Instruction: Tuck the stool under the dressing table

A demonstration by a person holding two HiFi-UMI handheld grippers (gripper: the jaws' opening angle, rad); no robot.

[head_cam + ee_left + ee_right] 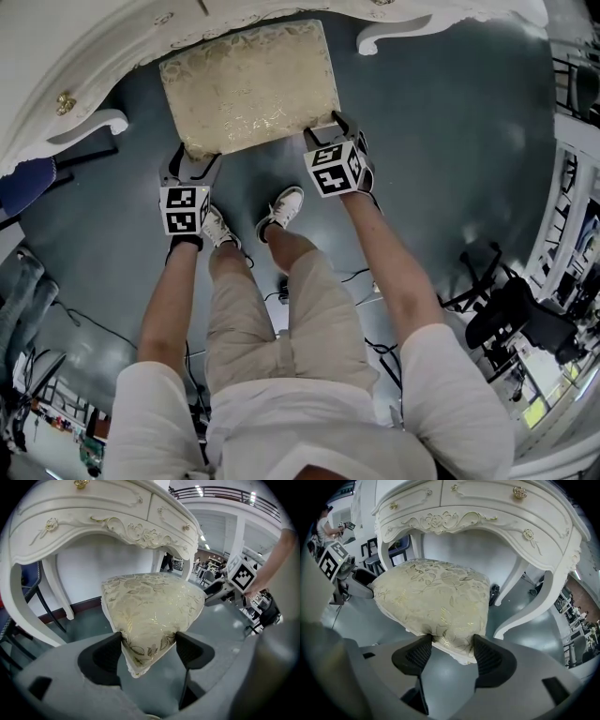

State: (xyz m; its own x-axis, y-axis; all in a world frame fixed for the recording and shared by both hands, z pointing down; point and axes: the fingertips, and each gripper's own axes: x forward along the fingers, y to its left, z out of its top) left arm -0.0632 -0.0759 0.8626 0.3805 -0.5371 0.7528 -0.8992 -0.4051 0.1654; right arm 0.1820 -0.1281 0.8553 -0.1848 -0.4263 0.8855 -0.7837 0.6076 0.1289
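Pinching near corners of the stool (248,84) in left tongs (147,641) and right tongs (452,646), both clenched on squashy padding over a likely stiff, weighty frame.

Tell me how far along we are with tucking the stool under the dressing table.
Done: the left gripper and right gripper each clamp a near corner of the stool. In hand: its far edge sits about at the front edge of the dressing table, with the seat mostly out in the open. Left: push it in underneath, then release.
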